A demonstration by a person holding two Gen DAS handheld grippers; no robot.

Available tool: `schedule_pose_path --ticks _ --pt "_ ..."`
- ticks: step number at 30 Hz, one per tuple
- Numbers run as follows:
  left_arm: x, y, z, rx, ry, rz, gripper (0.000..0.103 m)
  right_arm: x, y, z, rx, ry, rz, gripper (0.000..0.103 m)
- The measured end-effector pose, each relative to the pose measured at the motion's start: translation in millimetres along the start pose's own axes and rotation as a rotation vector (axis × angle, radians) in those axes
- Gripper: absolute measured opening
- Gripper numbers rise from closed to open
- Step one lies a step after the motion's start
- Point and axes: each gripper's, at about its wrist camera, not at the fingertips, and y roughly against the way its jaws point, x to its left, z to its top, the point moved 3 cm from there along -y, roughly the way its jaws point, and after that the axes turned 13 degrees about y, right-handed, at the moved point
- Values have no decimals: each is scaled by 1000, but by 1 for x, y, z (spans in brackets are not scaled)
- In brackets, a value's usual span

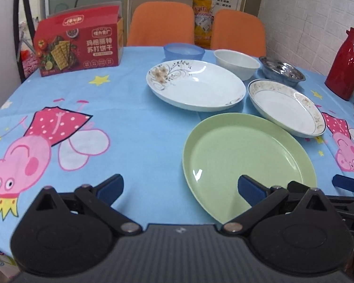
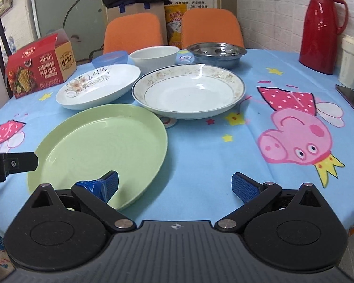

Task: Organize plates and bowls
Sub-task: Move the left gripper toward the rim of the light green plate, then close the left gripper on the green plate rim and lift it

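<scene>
A green plate (image 1: pixel 245 155) (image 2: pixel 99 148) lies nearest on the blue cartoon tablecloth. Behind it lie a white flower-pattern plate (image 1: pixel 195 85) (image 2: pixel 99 87) and a gold-rimmed white deep plate (image 1: pixel 288 106) (image 2: pixel 188 92). At the back stand a blue plastic bowl (image 1: pixel 184 51) (image 2: pixel 109 59), a white bowl (image 1: pixel 237 63) (image 2: pixel 154 56) and a steel bowl (image 1: pixel 282 70) (image 2: pixel 216 53). My left gripper (image 1: pixel 180 189) is open and empty, its right finger over the green plate's near rim. My right gripper (image 2: pixel 174 185) is open and empty, its left finger over that plate's near right rim.
A red cracker box (image 1: pixel 79 44) (image 2: pixel 40 68) stands at the back left. A red thermos jug (image 2: pixel 322 28) (image 1: pixel 344 63), a white cup (image 2: pixel 351 61) and a dark phone (image 2: pixel 352 99) are at the right. Two orange chairs (image 1: pixel 161 23) stand behind the table.
</scene>
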Motion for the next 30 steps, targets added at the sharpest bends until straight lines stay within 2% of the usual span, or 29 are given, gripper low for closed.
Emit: schedule_pose_path --ticks 6,9,12,16,20,22,24,28,29,30 --pt "-9 -30 11 77 -33 -55 102 7 -21 16 8 56 49 90" --pt "-5 -36 12 109 -30 -79 102 5 -21 13 -32 75 66 91" --pt "-7 -36 11 108 -71 -88 96 4 -19 7 -78 101 80 91" --pt "-6 -36 14 103 -75 -90 91 7 -22 15 -39 82 56 91" --pt "-8 -36 13 105 -98 -75 89 7 -26 17 -59 96 78 89" --pt "-11 -35 11 101 -122 -60 86 2 -23 17 -68 85 99 86" --pt "-13 -33 11 102 -125 -78 76 -4 -23 18 -65 73 114 85" --pt "-20 -34 11 102 -143 -92 71 1 -24 17 -56 120 110 78" --pt "-22 -34 12 98 -149 -105 57 5 -23 18 -60 134 126 77" --pt "-23 -33 12 98 -150 -112 53 12 -22 18 -70 150 147 72"
